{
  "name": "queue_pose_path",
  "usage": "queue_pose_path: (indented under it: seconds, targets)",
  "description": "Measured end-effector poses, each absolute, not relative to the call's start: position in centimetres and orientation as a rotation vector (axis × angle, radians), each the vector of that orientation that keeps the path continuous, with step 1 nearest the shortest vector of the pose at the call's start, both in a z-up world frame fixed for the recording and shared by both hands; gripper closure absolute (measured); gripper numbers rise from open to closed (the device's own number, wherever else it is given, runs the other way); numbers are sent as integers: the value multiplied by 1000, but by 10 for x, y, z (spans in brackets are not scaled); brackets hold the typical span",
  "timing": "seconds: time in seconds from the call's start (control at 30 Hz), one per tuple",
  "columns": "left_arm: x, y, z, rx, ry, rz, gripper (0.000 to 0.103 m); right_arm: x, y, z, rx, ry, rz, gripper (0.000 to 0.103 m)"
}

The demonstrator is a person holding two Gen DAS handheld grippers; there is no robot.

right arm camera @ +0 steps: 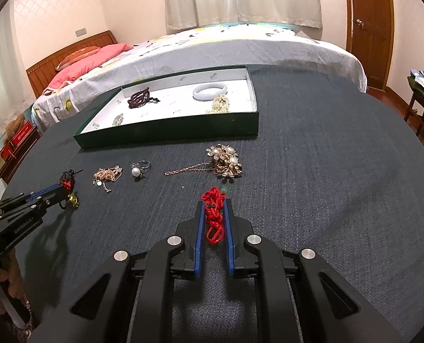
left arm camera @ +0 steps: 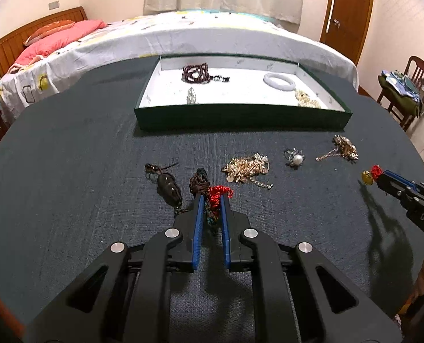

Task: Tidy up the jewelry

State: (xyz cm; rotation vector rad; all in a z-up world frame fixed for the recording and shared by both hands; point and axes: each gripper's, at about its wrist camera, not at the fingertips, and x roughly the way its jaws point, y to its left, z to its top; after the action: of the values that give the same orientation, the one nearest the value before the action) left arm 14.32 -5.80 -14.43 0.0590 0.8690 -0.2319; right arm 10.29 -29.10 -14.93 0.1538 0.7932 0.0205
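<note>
My left gripper (left arm camera: 212,200) is shut on a tangle of red and dark brown braided cord (left arm camera: 209,191), just above the dark cloth. A dark glossy pendant (left arm camera: 169,190) lies to the left of its fingers. My right gripper (right arm camera: 213,203) is shut on a bunch of red cord (right arm camera: 212,214) with a small greenish bead (right arm camera: 226,190) at the far end. In the left wrist view the right gripper (left arm camera: 379,175) shows at the right edge with its red knot. On the cloth lie a gold chain pile (left arm camera: 247,167), a pearl ring (left arm camera: 295,158) and a pearl brooch on a chain (right arm camera: 226,160).
A dark green tray (left arm camera: 240,118) with a white floor stands behind the loose pieces. It holds a dark red bead bracelet (left arm camera: 196,73), a white bangle (left arm camera: 279,81), a pearl cluster (left arm camera: 306,98) and a small crystal piece (left arm camera: 192,95). A bed runs behind the table and a chair (left arm camera: 412,85) stands at the right.
</note>
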Motion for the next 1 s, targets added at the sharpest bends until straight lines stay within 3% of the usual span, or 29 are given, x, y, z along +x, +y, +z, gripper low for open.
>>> queue_pose_path:
  seconds: [0.2, 0.3, 1.0]
  targets:
    - [143, -56, -146, 54, 870, -225, 87, 103, -291, -151, 154, 799, 25, 90]
    - [142, -55, -145, 46, 866, -218, 67, 103, -290, -152, 153, 802, 27, 90]
    - [145, -76, -143, 70, 860, -274, 66, 102, -290, -153, 161, 806, 30, 90]
